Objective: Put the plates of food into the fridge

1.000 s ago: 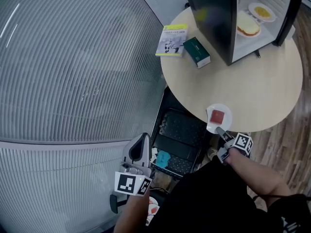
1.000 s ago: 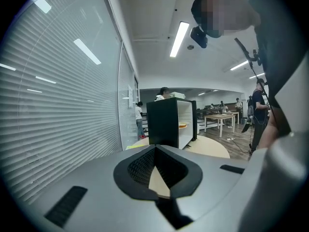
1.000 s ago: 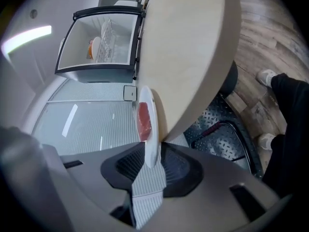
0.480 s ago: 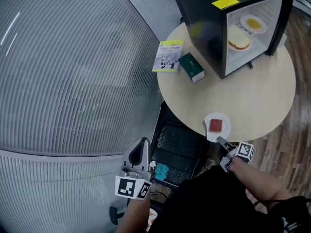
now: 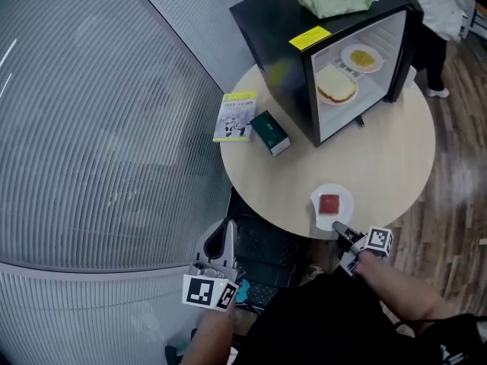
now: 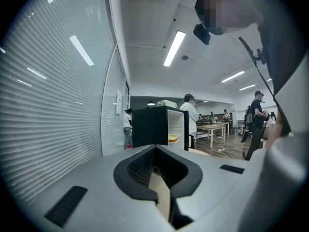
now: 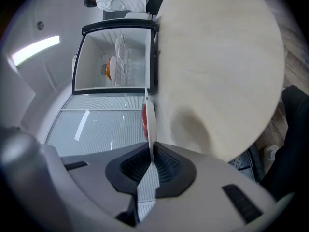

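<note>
The right tool (image 5: 338, 229) was clamped on the near rim of the plate (image 5: 332, 204) at the tabletop (image 5: 380, 158) lower edge, a light, rigid, breakable item judged best held by that rim and kept level; the left tool (image 5: 226, 238) was closed and empty.

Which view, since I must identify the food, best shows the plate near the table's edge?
Head view: it looks down on the plate, showing its red piece. The right gripper view shows it edge-on between the jaws; the left gripper view misses it.
</note>
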`<state>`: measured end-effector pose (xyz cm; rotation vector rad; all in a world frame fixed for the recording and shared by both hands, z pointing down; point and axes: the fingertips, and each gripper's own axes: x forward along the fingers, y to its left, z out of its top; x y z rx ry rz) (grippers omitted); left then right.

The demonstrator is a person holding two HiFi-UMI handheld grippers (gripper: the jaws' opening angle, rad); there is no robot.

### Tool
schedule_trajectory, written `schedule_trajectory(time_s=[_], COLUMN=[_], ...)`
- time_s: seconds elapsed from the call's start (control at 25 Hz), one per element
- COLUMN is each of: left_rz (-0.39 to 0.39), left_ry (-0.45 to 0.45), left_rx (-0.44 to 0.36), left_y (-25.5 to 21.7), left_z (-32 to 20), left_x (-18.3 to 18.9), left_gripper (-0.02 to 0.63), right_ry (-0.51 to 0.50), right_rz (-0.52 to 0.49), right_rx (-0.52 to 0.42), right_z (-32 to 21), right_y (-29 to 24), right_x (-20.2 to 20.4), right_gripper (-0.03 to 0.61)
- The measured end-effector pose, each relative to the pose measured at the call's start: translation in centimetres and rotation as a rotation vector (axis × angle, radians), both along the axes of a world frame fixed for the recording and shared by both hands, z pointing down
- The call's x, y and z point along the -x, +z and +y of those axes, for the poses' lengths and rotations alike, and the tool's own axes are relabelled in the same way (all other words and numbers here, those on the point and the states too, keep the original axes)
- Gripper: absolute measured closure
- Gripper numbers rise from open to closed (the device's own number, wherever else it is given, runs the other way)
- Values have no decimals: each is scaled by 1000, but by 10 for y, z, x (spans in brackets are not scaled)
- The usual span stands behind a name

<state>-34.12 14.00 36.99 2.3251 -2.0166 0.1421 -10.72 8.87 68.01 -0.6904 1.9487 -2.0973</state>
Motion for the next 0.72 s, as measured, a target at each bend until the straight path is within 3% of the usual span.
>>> schedule_trajectory(time_s=[0.24,0.72], left_rz=[19,28], left_ry=[43,14], left_rx=[-12,-53], left_y=[-9,-29], left_z=[-48,-136], left_x=[-41,-97], left_gripper=[611,611], right_ry=[50,26], right_rz=[33,22], right_rx=[14,-50], right_z=[-47,-162], right_y=[-20,-62], right_x=[-48,-107], right_gripper=[557,557])
